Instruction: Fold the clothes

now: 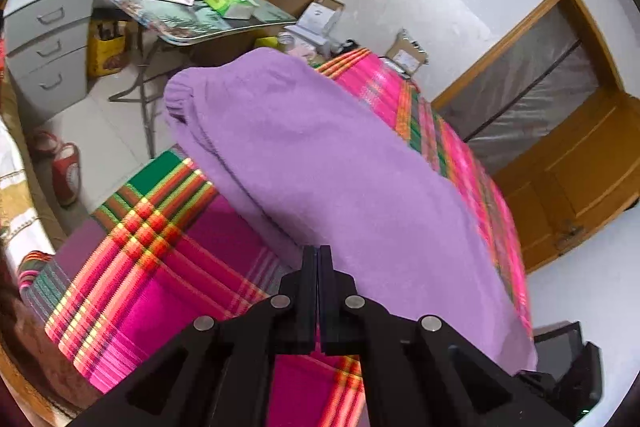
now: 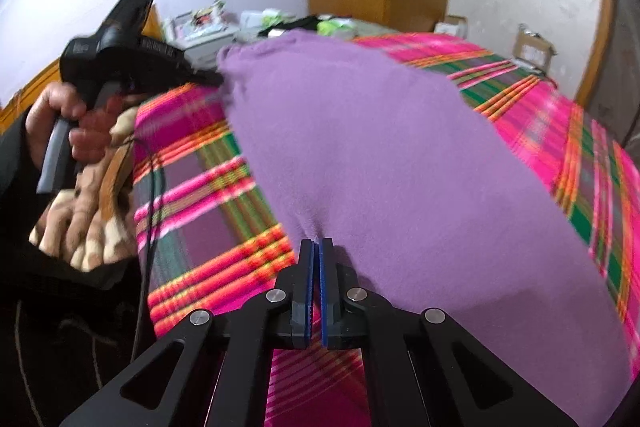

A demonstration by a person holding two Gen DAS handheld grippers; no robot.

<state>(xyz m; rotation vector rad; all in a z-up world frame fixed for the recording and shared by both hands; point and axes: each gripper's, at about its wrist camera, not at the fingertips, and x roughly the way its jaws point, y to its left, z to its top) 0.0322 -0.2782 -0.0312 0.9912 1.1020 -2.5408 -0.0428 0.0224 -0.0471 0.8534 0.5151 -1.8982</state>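
Plaid bedspread [image 1: 160, 267], pink-striped, carrying purple fleece garment [image 1: 320, 167] spread across bed. Left claw [image 1: 319, 255] pinching garment's near edge, jaws closed on fabric; right claw [image 2: 317, 247] doing same at other spot, puckers radiating from tips. Judgement: lifting both edges evenly, carrying them over together, keeping fold line straight, avoiding snagging bedspread underneath.

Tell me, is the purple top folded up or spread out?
Spread out: the purple top lies open across the plaid bedspread, not yet a neat bundle.

Purple garment [image 1: 320, 155] spread over bed
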